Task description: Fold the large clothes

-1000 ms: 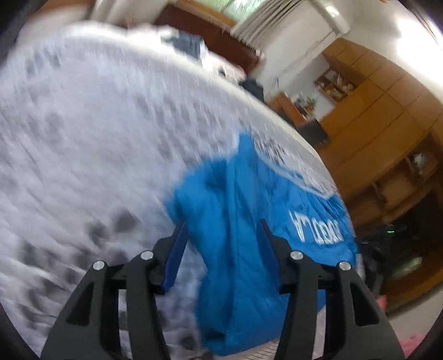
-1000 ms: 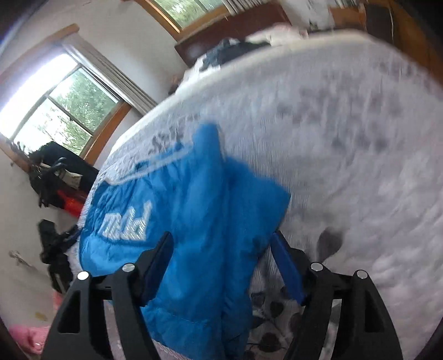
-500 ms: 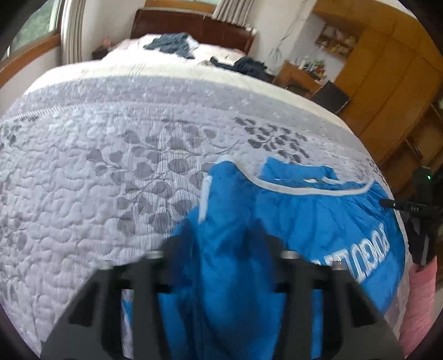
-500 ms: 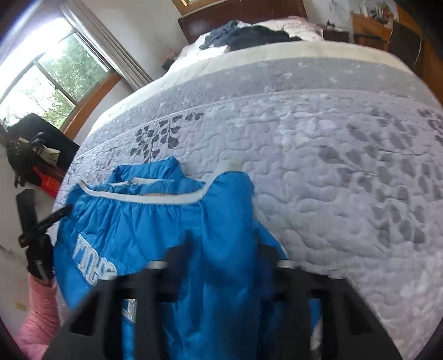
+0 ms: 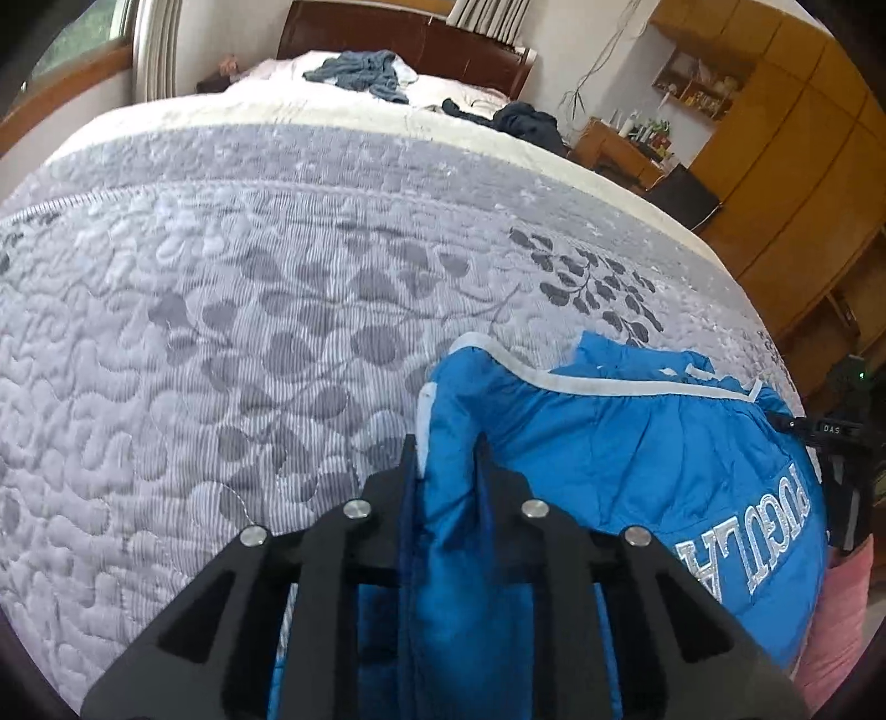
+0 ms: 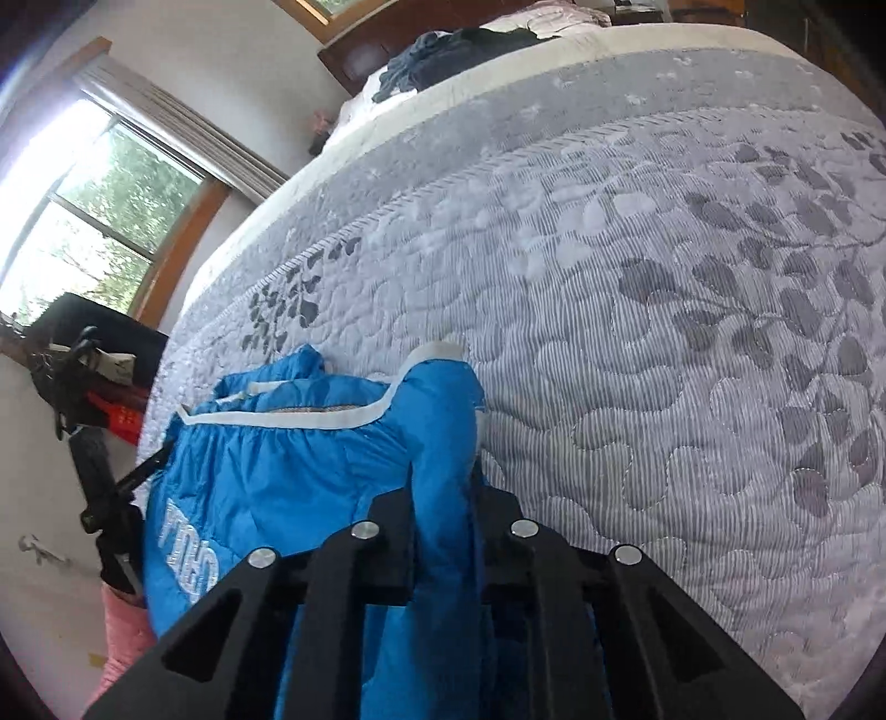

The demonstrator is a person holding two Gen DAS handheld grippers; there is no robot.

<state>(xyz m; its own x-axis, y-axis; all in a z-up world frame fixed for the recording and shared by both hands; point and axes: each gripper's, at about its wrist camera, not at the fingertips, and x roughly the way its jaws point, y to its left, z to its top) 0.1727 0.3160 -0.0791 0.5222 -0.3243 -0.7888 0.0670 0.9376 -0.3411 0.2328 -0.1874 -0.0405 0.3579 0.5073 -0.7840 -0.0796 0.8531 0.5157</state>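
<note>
- We are clamping the left gripper (image 5: 446, 459) and right gripper (image 6: 443, 476) on 1 ridge of the blue jacket (image 5: 637, 454).
- The jacket is lying on the grey quilt (image 5: 249, 310), near its edge.
- We are advising that both grips be kept level, so the fold lands straight.

We see a bed (image 5: 232, 310) under a grey leaf-patterned quilt, its dark wooden headboard (image 5: 410, 39) against a white wall. Wooden wardrobes (image 5: 786, 166) fill one side; daylight enters a wood-framed window (image 6: 94, 221) with curtains (image 6: 183, 133).
</note>
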